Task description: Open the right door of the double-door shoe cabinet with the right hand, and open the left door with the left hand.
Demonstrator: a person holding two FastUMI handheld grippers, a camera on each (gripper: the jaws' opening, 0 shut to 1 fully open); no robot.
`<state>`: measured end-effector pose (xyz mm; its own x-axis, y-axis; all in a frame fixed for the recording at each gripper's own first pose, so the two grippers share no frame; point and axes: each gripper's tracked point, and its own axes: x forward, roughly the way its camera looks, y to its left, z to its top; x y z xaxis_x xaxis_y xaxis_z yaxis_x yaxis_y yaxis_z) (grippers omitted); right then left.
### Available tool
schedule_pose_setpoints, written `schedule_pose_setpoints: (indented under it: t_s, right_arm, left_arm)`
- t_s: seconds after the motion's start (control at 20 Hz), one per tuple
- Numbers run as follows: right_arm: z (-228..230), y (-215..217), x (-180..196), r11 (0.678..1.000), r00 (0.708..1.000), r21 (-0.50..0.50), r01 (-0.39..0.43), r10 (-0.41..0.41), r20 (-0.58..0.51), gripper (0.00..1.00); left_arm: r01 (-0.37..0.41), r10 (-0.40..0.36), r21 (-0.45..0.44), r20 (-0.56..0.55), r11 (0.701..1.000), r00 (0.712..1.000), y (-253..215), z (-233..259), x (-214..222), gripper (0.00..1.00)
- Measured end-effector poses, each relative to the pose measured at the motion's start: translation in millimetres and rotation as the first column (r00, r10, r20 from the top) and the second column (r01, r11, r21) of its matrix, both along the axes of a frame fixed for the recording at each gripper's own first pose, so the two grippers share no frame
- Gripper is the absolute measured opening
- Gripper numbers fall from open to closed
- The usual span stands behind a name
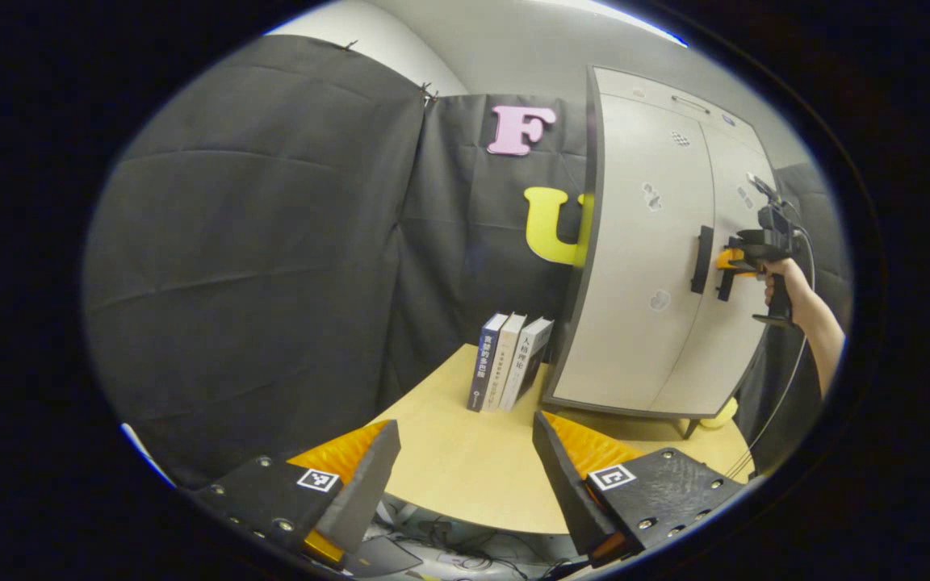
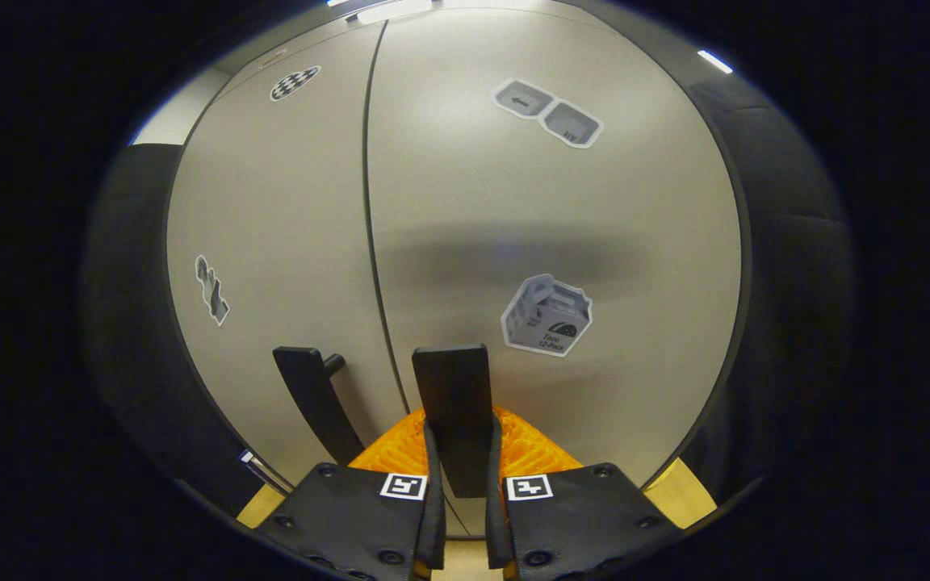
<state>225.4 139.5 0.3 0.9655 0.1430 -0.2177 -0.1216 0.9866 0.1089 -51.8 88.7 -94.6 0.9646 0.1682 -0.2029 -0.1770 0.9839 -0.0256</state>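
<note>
Progress is at the first step, judged from how things lie: both doors of the cabinet (image 1: 659,266) are seen shut, with the seam between them closed from top to bottom in the right gripper view. In that view the right door (image 2: 562,242) lies at 12 to 3 o'clock and the left door (image 2: 271,242) at 9 to 11 o'clock. The right handle (image 2: 455,411) is clamped between the two fingers of the right gripper (image 2: 458,484), at 6 o'clock, with both seen pressing on its sides; the left handle (image 2: 316,399) stands free just beside it at 7 o'clock. In the left gripper view the cabinet is seen at 3 o'clock, standing on a table (image 1: 465,460) beside three books (image 1: 509,363), and the right gripper (image 1: 743,260) is held at the handles by a hand (image 1: 784,278). The left gripper (image 1: 465,476) is spread wide at 6 o'clock, holding nothing, well apart from the cabinet. Left to be done, it is judged: the right door is to be pulled open, then the left handle is to be reached, gripped and pulled.
</note>
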Motion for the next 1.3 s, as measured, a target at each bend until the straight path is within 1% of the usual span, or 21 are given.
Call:
schedule_pose_setpoints:
  t_s: [0.05, 0.15, 0.25, 0.3, 0.35, 0.4, 0.5, 0.55, 0.6, 0.75, 0.85, 0.95, 1.1, 1.15, 1.2, 1.3]
  right_arm:
    - [-1.4, 2.3, 2.1, 1.0, 1.0, 0.011, -0.008, 0.008, -0.005, 0.14]
    - [-2.5, 0.9, -2.0, 1.0, 1.0, 0.004, -0.012, 0.012, -0.01, 0.05]
    - [-2.6, 0.6, -4.3, 1.0, 1.0, -0.008, -0.016, 0.016, 0.0, 0.05]
    - [-2.2, 0.3, -6.8, 1.0, 1.0, 0.005, -0.021, 0.021, 0.009, 0.05]
    - [-2.3, -0.2, -10.9, 0.999, 0.999, 0.013, -0.032, 0.032, 0.007, 0.01]
    - [-2.4, -0.7, -14.3, 0.999, 0.999, 0.019, -0.043, 0.043, 0.01, 0.05]
    - [-2.7, -1.8, -25.4, 0.998, 0.998, 0.021, -0.066, 0.066, 0.01, 0.05]
    - [-2.2, -2.6, -30.6, 0.997, 0.997, 0.021, -0.074, 0.073, 0.011, 0.01]
    - [-1.7, -3.6, -36.2, 0.997, 0.997, 0.016, -0.081, 0.081, 0.012, 0.05]
    - [-2.6, -7.6, -45.8, 0.994, 0.994, 0.02, -0.106, 0.105, 0.012, 0.05]
    - [-2.3, -10.9, -57.0, 0.992, 0.992, 0.022, -0.126, 0.125, 0.016, 0.05]
    - [-1.5, -18.0, -65.2, 0.991, 0.991, 0.015, -0.13, 0.13, 0.026, 0.05]
    - [-0.2, -27.2, -76.1, 0.991, 0.99, 0.003, -0.137, 0.137, 0.036, 0.05]
    - [-0.9, -30.6, -80.3, 0.99, 0.99, 0.003, -0.14, 0.14, 0.033, 0.01]
    - [-0.3, -33.2, -83.2, 0.99, 0.989, -0.002, -0.142, 0.142, 0.031, 0.05]
    - [0.1, -41.5, -90.1, 0.991, 0.99, -0.005, -0.135, 0.135, 0.037, 0.05]
  left_arm:
    - [0.004, -0.004, 0.005, -0.007, 1.0, 1.0, -1.5, -3.8, -1.9, 0.96]
    - [0.018, -0.018, -0.009, -0.024, 1.0, 1.0, -7.0, -9.5, -5.8, 0.95]
    - [0.035, -0.036, -0.016, -0.023, 0.999, 0.999, -13.0, -10.0, -5.4, 0.96]
    - [0.044, -0.044, -0.009, -0.023, 0.999, 0.999, -14.9, -9.1, -4.8, 0.96]
    - [0.053, -0.053, 0.004, -0.024, 0.999, 0.998, -17.0, -9.9, -3.7, 0.96]
    - [0.063, -0.063, 0.018, -0.023, 0.998, 0.998, -19.4, -7.2, -3.1, 0.96]
    - [0.085, -0.085, 0.038, -0.021, 0.996, 0.996, -25.4, -3.2, -3.4, 0.96]
    - [0.097, -0.096, 0.039, -0.021, 0.995, 0.995, -28.6, -3.2, -2.9, 0.96]
    - [0.11, -0.109, 0.036, -0.021, 0.993, 0.994, -32.7, -3.4, -2.3, 0.95]
    - [0.134, -0.133, 0.043, -0.025, 0.99, 0.991, -45.2, -7.7, 0.2, 0.96]
    - [0.155, -0.154, 0.07, -0.018, 0.985, 0.988, -53.3, -5.4, 1.7, 0.96]
    - [0.175, -0.176, 0.098, -0.005, 0.98, 0.984, -60.9, 0.4, 4.0, 0.96]
    - [0.212, -0.212, 0.105, -0.005, 0.972, 0.977, -73.8, 3.4, 7.0, 0.95]
    - [0.219, -0.219, 0.105, -0.008, 0.97, 0.976, -76.6, 2.5, 8.4, 0.95]
    - [0.223, -0.224, 0.106, -0.011, 0.969, 0.975, -79.4, 2.7, 9.6, 0.96]
    - [0.233, -0.233, 0.113, -0.012, 0.966, 0.972, -83.0, 3.7, 10.9, 0.95]
